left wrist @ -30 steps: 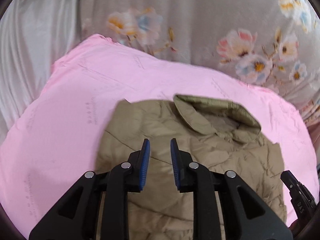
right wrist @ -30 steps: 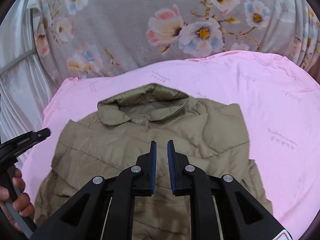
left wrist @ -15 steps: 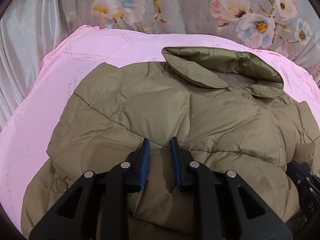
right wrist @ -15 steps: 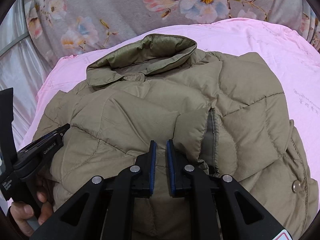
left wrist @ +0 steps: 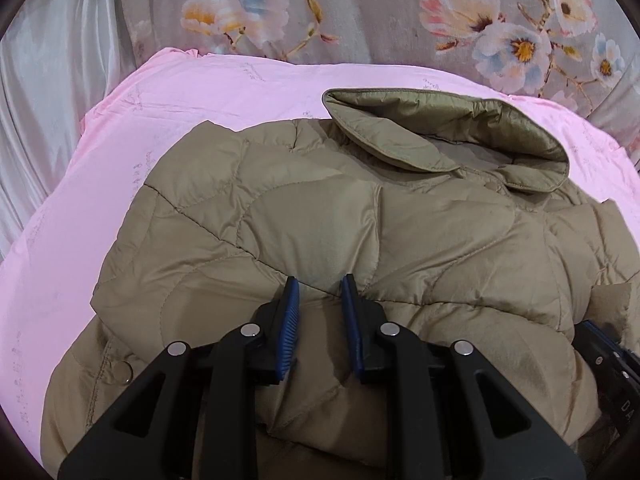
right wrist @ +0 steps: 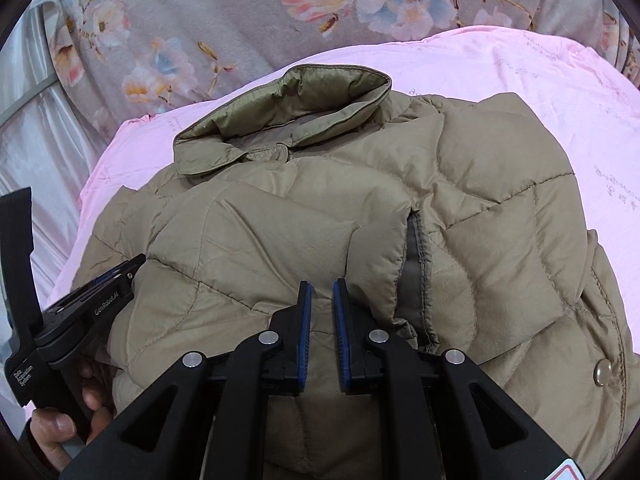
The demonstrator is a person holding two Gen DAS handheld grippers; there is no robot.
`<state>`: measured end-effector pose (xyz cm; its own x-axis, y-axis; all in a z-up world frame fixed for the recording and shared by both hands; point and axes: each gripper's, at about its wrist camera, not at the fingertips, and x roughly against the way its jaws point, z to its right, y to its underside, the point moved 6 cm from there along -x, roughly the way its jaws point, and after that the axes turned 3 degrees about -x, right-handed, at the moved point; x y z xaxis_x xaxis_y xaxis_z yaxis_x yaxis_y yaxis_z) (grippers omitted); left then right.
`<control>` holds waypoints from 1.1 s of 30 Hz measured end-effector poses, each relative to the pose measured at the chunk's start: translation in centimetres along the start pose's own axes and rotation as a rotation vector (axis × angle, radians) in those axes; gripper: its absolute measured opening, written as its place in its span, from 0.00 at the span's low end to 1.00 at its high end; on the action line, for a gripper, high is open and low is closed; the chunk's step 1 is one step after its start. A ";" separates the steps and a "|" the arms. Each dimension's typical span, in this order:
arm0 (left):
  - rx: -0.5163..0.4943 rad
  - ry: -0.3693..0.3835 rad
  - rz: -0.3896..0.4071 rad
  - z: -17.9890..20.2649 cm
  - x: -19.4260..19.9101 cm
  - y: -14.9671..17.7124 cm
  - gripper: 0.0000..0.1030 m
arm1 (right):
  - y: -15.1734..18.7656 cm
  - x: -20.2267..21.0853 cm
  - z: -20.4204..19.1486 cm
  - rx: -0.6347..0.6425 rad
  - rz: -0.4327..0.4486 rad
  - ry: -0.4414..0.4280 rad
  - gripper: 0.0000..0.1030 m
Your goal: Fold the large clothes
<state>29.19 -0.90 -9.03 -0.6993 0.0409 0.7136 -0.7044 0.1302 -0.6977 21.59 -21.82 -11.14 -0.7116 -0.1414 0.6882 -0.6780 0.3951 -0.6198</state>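
Observation:
A tan quilted puffer jacket (left wrist: 360, 220) lies front up on a pink sheet (left wrist: 200, 92), collar at the far end. It also fills the right wrist view (right wrist: 440, 200), with both sleeves folded over its chest. My left gripper (left wrist: 320, 288) is just above the jacket's middle, jaws a little apart, with nothing between them. My right gripper (right wrist: 319, 292) hovers low over the folded sleeves, jaws a narrow gap apart and empty. The left gripper's body and the hand holding it show at the left of the right wrist view (right wrist: 80, 312).
A grey floral blanket (left wrist: 400, 12) lies beyond the pink sheet. A pale satin fabric (left wrist: 52, 80) lies to the left. A snap button (right wrist: 602, 372) shows on the jacket's right edge.
Both grippers dropped from high above to close over the jacket and moved forward. In the last half second they crept slightly nearer; the jacket lies the same.

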 end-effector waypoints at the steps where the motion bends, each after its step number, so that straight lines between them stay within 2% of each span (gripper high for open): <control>1: 0.014 0.022 -0.005 -0.2 0.2 -0.1 0.25 | -0.1 0.1 0.1 -0.012 -0.006 -0.009 0.14; 2: 0.020 0.048 -0.019 -0.5 0.5 -0.2 0.31 | -0.2 0.4 0.2 -0.026 -0.020 -0.016 0.16; 3: 0.039 0.094 -0.036 -0.9 1.4 -0.6 0.40 | -0.4 1.0 0.3 -0.045 -0.035 -0.033 0.26; 4: 0.070 0.126 -0.024 -1.5 2.3 -1.2 0.44 | -0.9 1.6 0.3 -0.065 -0.030 -0.058 0.38; 6: 0.120 0.173 0.014 -2.2 3.8 -3.2 0.55 | -2.7 3.0 0.7 -0.114 0.025 -0.081 0.49; 9: 0.159 0.257 0.014 -2.0 4.1 -6.5 0.61 | -6.2 3.3 1.0 -0.176 0.063 -0.119 0.50; 12: 0.191 0.318 -0.031 -0.8 2.0 -9.3 0.64 | -9.2 2.0 1.4 -0.238 0.082 -0.146 0.51; 14: 0.221 0.353 -0.101 0.2 -0.7 -10.2 0.64 | -10.4 0.4 1.7 -0.280 0.071 -0.151 0.51; 17: 0.285 0.395 -0.217 1.3 -4.9 -9.7 0.63 | -11.4 -2.2 2.1 -0.350 0.028 -0.171 0.50; 18: 0.321 0.413 -0.259 1.5 -6.5 -9.3 0.61 | -11.4 -3.3 2.3 -0.375 0.009 -0.172 0.50; 20: 0.366 0.418 -0.268 1.3 -7.5 -9.0 0.56 | -11.3 -5.3 2.5 -0.415 -0.027 -0.186 0.50; 21: 0.371 0.421 -0.258 1.4 -7.4 -9.0 0.45 | -11.2 -6.3 2.6 -0.434 -0.043 -0.194 0.47; 22: 0.368 0.429 -0.249 1.5 -7.3 -9.1 0.34 | -11.3 -7.0 2.6 -0.441 -0.047 -0.192 0.31; 23: 0.362 0.437 -0.249 1.7 -7.2 -9.3 0.09 | -11.4 -7.5 2.4 -0.435 -0.054 -0.197 0.16; 24: 0.359 0.437 -0.246 1.8 -7.0 -9.5 0.07 | -11.7 -7.8 2.1 -0.423 -0.070 -0.210 0.06; 25: 0.358 0.450 -0.221 1.8 -6.5 -10.0 0.05 | -12.0 -7.7 2.0 -0.423 -0.062 -0.226 0.05; 27: 0.331 0.457 -0.154 1.5 -4.8 -11.1 0.03 | -13.1 -5.4 1.7 -0.404 0.029 -0.267 0.04; 29: 0.290 0.457 -0.087 1.4 -2.8 -11.3 0.03 | -13.5 -3.3 1.5 -0.346 0.095 -0.272 0.04; 31: 0.233 0.392 -0.098 1.7 -3.6 -10.3 0.03 | -12.6 -3.5 1.6 -0.254 0.089 -0.178 0.03; 32: 0.210 0.363 -0.123 2.0 -4.6 -9.4 0.03 | -11.7 -4.8 1.9 -0.216 0.049 -0.110 0.03; 33: 0.204 0.339 -0.159 2.2 -5.8 -8.2 0.03 | -10.9 -5.9 2.2 -0.206 0.014 -0.078 0.03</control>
<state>38.79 -4.36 -7.62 -0.5247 0.3636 0.7697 -0.8335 -0.0357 -0.5513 32.76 -27.25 -9.26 -0.7383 -0.2014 0.6437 -0.6216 0.5735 -0.5335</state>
